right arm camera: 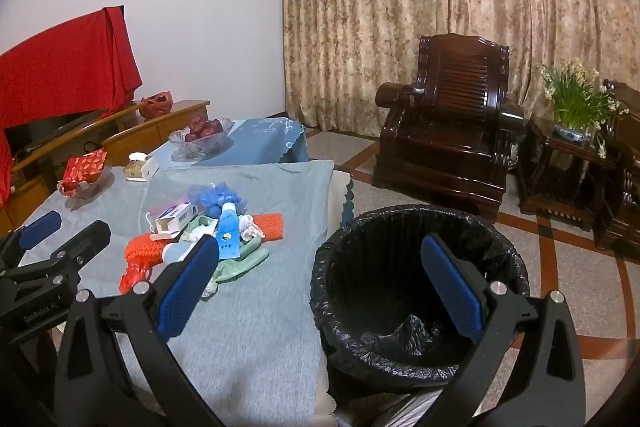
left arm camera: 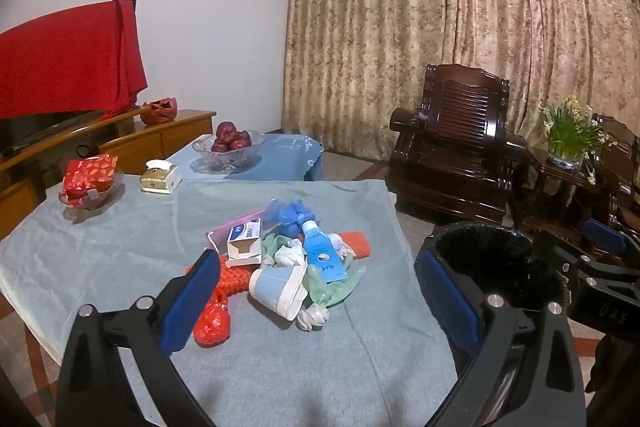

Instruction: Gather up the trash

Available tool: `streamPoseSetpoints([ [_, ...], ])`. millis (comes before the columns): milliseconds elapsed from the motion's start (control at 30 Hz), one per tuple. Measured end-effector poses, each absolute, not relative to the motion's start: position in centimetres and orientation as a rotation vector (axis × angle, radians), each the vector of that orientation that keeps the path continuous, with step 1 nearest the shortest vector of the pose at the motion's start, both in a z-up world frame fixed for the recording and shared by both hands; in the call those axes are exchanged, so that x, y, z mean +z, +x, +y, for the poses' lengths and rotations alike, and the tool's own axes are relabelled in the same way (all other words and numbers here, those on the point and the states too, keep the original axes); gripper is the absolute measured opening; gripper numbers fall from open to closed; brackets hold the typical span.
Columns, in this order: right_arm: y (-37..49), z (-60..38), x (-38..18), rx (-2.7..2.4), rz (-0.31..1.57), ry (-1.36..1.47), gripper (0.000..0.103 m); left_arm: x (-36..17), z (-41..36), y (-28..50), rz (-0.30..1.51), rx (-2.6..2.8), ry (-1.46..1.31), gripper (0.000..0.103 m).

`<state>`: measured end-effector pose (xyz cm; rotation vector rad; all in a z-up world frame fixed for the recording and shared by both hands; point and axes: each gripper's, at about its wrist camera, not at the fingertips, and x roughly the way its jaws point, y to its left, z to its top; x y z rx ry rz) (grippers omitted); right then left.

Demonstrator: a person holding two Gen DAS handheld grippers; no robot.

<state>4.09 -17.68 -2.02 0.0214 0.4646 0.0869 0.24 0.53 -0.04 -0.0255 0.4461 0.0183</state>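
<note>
Grey-clothed table [left arm camera: 100, 247]: trash pile [left arm camera: 288, 259] beyond left gripper's [left arm camera: 320, 291] spread fingers [left arm camera: 192, 291].

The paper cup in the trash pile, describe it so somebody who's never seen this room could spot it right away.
Start at the table under the grey-blue cloth and find the trash pile at its middle. On the pile's near edge, beside the red net bag, the paper cup lies on its side. It is the only pale blue cup, with a white rim.
</note>
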Motion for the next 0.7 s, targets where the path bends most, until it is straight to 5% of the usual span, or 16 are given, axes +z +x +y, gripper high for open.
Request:
streamPoseSetpoints([
  [700, 4.25, -17.66, -2.27, 0.088, 0.468, 0.019, 0.098, -0.43, 0.86, 0.46, 0.447, 0.021, -0.026, 0.097],
])
